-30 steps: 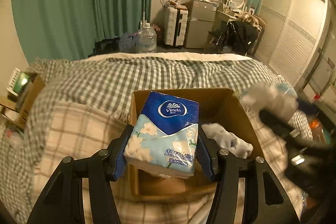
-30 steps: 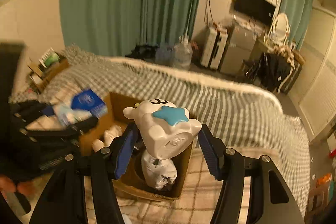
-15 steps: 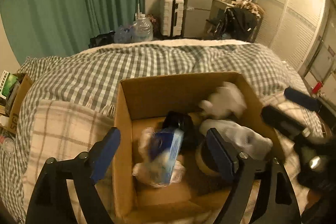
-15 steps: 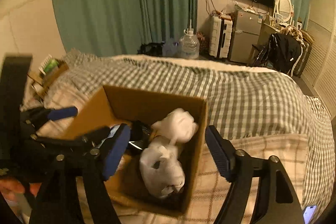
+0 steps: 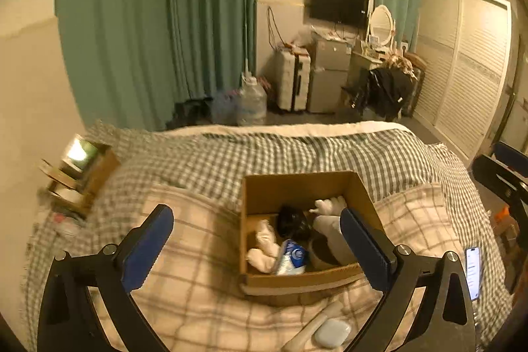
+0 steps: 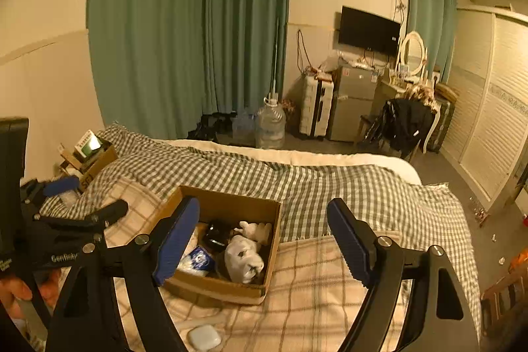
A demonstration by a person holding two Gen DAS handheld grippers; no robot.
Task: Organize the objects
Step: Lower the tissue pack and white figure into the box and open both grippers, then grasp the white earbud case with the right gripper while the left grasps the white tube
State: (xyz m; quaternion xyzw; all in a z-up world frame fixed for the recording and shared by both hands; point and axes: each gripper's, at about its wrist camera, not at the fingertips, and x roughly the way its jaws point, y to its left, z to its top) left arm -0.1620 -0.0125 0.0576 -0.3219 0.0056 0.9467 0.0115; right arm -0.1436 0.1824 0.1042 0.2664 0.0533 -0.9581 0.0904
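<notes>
Both grippers are now sitting higher and further back from the box (image 5: 298,187) than half a second ago, when they were hanging right over it with their jaws already spread; a second ago the left was clamping the tissue pack and the right the white toy. Those two things are now lying inside the box, on the plaid blanket (image 5: 204,256) of the bed.

On the far left, in the right wrist view, the left gripper (image 6: 84,200) is showing white lettering that reads roughly "GenRob", the rest hidden. The blue tissue pack (image 5: 292,256) is resting at the box's near left, its round logo too small to read here. Beside it are lying a white cloth (image 5: 264,248), a black round thing (image 5: 292,221) and the white toy (image 6: 244,258).

The left gripper (image 5: 257,241) is standing wide apart, holding nothing, touching nothing. The right gripper (image 6: 264,241) is likewise spread wide and bare. A pale earbud case (image 5: 331,332) is lying on the blanket just in front of the box, and a lit phone (image 5: 473,272) further right.
</notes>
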